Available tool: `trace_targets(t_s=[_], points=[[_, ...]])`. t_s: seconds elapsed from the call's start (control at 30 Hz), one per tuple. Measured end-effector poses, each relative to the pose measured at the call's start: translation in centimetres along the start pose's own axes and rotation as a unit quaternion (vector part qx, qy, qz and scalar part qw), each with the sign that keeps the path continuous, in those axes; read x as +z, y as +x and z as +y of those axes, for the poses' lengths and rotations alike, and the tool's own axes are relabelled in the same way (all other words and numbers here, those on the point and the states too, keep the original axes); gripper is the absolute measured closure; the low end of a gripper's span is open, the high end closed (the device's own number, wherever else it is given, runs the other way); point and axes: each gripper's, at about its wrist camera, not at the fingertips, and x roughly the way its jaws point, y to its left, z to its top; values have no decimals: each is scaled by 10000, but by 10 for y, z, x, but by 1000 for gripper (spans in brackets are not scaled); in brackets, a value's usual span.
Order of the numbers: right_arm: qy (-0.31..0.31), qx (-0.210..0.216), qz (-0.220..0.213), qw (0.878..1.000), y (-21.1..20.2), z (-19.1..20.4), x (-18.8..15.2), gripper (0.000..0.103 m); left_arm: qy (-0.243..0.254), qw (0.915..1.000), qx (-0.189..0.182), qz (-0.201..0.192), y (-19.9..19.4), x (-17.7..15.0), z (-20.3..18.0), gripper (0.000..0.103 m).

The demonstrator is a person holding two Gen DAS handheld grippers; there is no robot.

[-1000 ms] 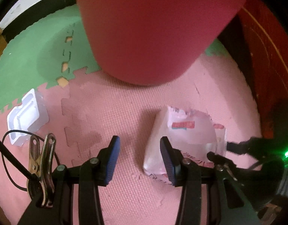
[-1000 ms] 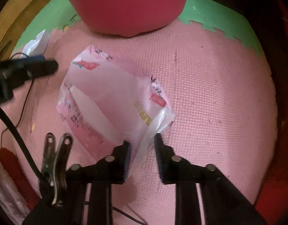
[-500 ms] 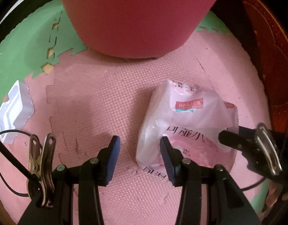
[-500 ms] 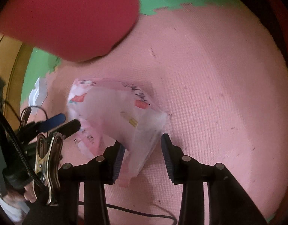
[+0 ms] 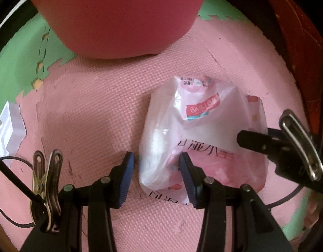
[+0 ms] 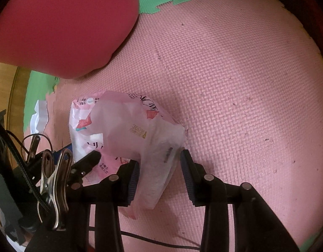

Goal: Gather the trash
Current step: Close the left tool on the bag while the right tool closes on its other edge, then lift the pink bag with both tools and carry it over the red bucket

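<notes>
A crumpled pink-and-white plastic bag (image 5: pixel 203 130) with red labels lies on the pink foam mat (image 5: pixel 88 105). My left gripper (image 5: pixel 157 168) points down at it, open, and straddles the bag's near left corner; its pads do not press the film. In the right wrist view the same bag (image 6: pixel 123 126) bulges upward, and its lower right corner hangs between the fingers of my right gripper (image 6: pixel 159 168), which stands open. Each gripper shows in the other's view, the right gripper (image 5: pixel 256 140) over the bag's right side and the left gripper (image 6: pixel 88 161) at its left.
A large red rounded bin (image 5: pixel 119 16) stands just beyond the bag. A white plastic tray (image 5: pixel 8 130) lies at the left by the green mat (image 5: pixel 18 58). Dark red furniture (image 5: pixel 298 42) borders the right. Pink mat stretches to the right (image 6: pixel 245 105).
My left gripper has sunk closer to the bag and now straddles its corner. My right gripper has rolled and its jaws have widened. The bag has crumpled upward.
</notes>
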Motion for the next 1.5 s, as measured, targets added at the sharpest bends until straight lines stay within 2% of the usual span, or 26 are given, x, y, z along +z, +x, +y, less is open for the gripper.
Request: trace_targets(t_s=[0.2, 0.57, 0.77, 0.93, 1.23, 1.5], points=[[-52, -114, -12, 9999, 13, 15, 1, 65, -112, 9999, -19, -1, 2, 3, -3, 56], [-153, -268, -16, 9995, 18, 24, 0, 70, 59, 9999, 84, -112, 4, 5, -7, 56], [-221, -422, -27, 9989, 21, 31, -2, 75, 229, 9995, 125, -179, 3, 5, -13, 65], [-157, -390, -26, 9991, 21, 30, -1, 83, 328, 9992, 97, -203, 0, 6, -16, 80], [50, -381, -96, 9992, 12, 25, -4, 98, 436, 9981, -67, -434, -24, 2, -18, 86], [444, -211, -432, 9979, -24, 18, -14, 98, 528, 9949, -289, -809, -58, -3, -19, 86]])
